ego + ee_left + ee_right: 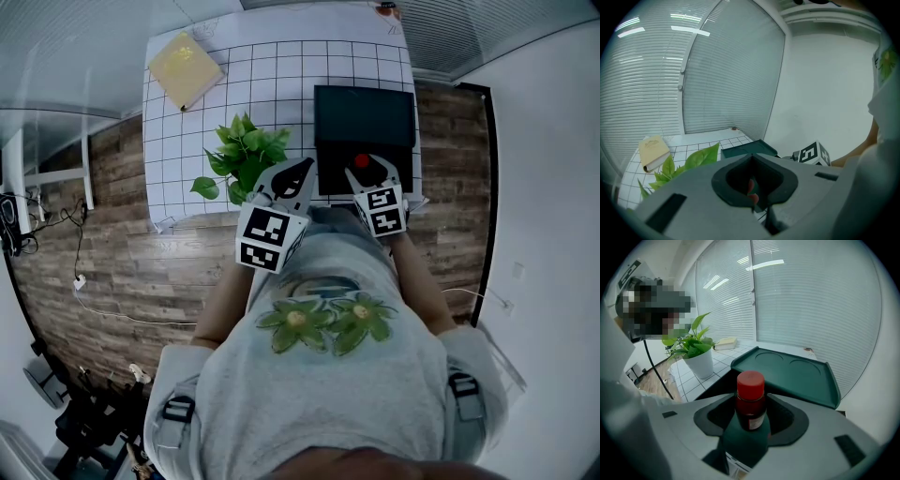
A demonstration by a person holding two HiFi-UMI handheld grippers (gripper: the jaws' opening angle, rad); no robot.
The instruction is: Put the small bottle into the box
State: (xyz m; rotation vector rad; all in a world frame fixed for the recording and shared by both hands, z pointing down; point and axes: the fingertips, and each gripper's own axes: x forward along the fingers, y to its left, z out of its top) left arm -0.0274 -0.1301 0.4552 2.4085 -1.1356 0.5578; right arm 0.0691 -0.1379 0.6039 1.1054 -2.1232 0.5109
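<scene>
Two hand-held grippers hover at the front edge of a table. The right gripper (751, 423) is clamped on the small brown bottle with a red screw cap and a pale label (750, 399), which it holds upright with the cap above the jaw tips. The left gripper (751, 158) has its jaws together at the tips and grips nothing. A red-and-green sliver shows through the slit, too small to identify.

In the head view the bottle appears over the near part of the dark green rectangular box (364, 117). The box lies at the right side of the white, grid-lined table (281, 75), close to its front edge. In the right gripper view a flat green panel with two round recesses (797, 373) rises just beyond the bottle, with a dark hollow beneath it.

Left of the box, near the front edge, stands a leafy green plant in a white pot (246, 157). A pale yellow notebook (185, 67) lies at the far left corner.

Step in hand, as judged: the carry, almost at the drop point, with the bottle not yet in the box. The next move calls for lowering the bottle upright into the dark hollow, clear of the panel's rim, then parting the right jaws. The left gripper has no evident part.
</scene>
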